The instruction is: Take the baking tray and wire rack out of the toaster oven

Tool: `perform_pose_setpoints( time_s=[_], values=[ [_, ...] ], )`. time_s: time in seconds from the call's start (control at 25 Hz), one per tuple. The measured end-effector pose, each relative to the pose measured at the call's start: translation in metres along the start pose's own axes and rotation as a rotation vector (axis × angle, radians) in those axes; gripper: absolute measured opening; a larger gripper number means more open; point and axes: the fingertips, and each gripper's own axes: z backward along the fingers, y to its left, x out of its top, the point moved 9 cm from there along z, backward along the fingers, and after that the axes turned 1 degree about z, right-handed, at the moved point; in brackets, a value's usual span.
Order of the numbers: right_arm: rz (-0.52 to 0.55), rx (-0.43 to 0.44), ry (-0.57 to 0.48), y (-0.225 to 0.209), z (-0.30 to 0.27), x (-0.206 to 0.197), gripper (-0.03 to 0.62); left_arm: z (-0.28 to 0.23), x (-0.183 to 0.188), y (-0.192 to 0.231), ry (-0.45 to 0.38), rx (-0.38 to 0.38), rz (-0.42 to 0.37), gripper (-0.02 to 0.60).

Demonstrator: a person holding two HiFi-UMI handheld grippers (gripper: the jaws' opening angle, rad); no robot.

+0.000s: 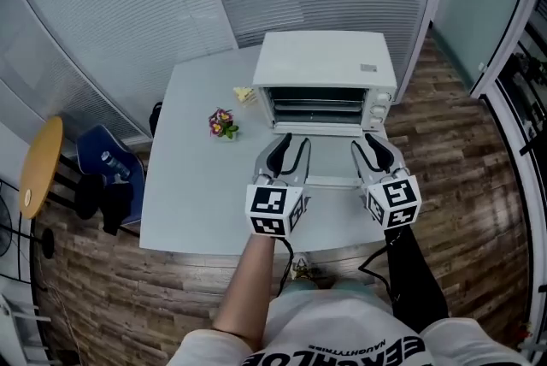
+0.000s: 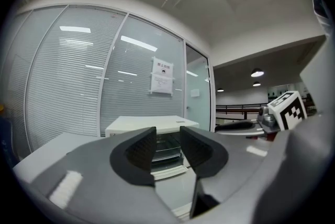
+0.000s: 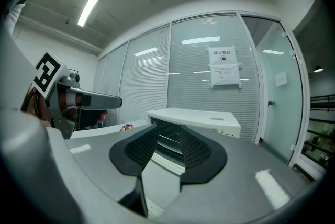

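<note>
A white toaster oven (image 1: 325,69) stands at the far side of the grey table (image 1: 197,185). Its door (image 1: 329,181) is folded down flat towards me. Inside the dark cavity I see wire rack bars and a tray edge (image 1: 316,106), stacked on shelves; the same racks (image 2: 166,152) show in the left gripper view. My left gripper (image 1: 289,142) hovers over the door's left side, open and empty. My right gripper (image 1: 373,140) hovers over the door's right side, also open and empty. Both point level at the oven mouth (image 3: 168,139), short of it.
A small bunch of flowers (image 1: 222,123) and a yellow scrap (image 1: 244,93) lie on the table left of the oven. A blue chair (image 1: 102,163) and a round yellow table (image 1: 41,163) stand at the left. Blinds on glass walls rise behind the oven.
</note>
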Motion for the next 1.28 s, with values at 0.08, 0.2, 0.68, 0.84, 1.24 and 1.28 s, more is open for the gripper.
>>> perform_pose_setpoints(
  time_s=[0.08,0.2,0.68,0.84,1.24,1.28],
  values=[
    [-0.005,-0.013,0.005,0.002,-0.012,0.000,0.112,-0.010,-0.002,0.012,0.009,-0.021,0.003,0.155],
    [-0.009,-0.038,0.014,0.007,-0.027,0.000,0.112,-0.021,-0.004,0.029,0.018,-0.049,0.012,0.155],
    [-0.022,-0.135,0.066,0.016,-0.061,-0.014,0.112,-0.061,-0.023,0.066,0.064,-0.168,0.044,0.155],
    [-0.038,-0.138,0.086,0.018,-0.069,-0.024,0.112,-0.070,-0.035,0.070,0.082,-0.182,0.081,0.155],
    [-0.246,-0.136,0.121,0.002,-0.097,-0.058,0.112,-0.098,-0.062,0.081,0.134,-0.151,0.245,0.155],
    [-0.280,-0.135,0.123,-0.002,-0.100,-0.062,0.112,-0.102,-0.066,0.082,0.140,-0.150,0.268,0.155]
  ],
)
